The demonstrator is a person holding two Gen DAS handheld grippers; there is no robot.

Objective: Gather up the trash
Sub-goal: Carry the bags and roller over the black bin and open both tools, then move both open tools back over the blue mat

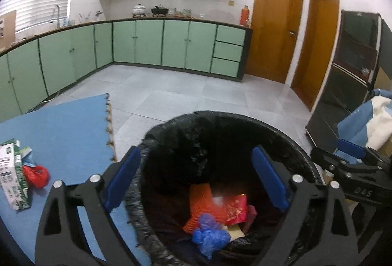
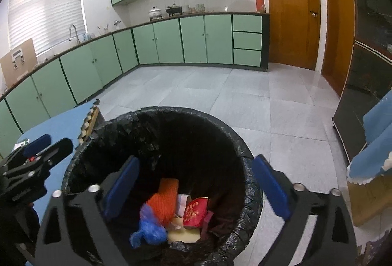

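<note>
A bin lined with a black bag (image 1: pixel 289 138) (image 2: pixel 156 111) stands on the floor beside a blue mat table. Inside lie an orange net (image 1: pixel 199 202) (image 2: pixel 164 202), a blue plastic bag (image 1: pixel 210 234) (image 2: pixel 148 229) and a red packet (image 1: pixel 236 209) (image 2: pixel 196 213). My left gripper (image 1: pixel 196 180) is open and empty above the bin mouth. My right gripper (image 2: pixel 196 185) is open and empty above the bin too. On the mat lie a green-white carton (image 1: pixel 12 175) and a red plastic bag (image 1: pixel 36 175). The right gripper shows in the left wrist view (image 1: pixel 348 163); the left gripper shows in the right wrist view (image 2: pixel 31 158).
The blue mat (image 1: pixel 61 128) (image 2: pixel 56 126) lies left of the bin. Green kitchen cabinets (image 1: pixel 147 43) line the far walls. Two wooden doors (image 1: pixel 274 25) and a dark cabinet (image 1: pixel 348 65) stand to the right. A blue-covered surface (image 2: pixel 377 143) stands right of the bin.
</note>
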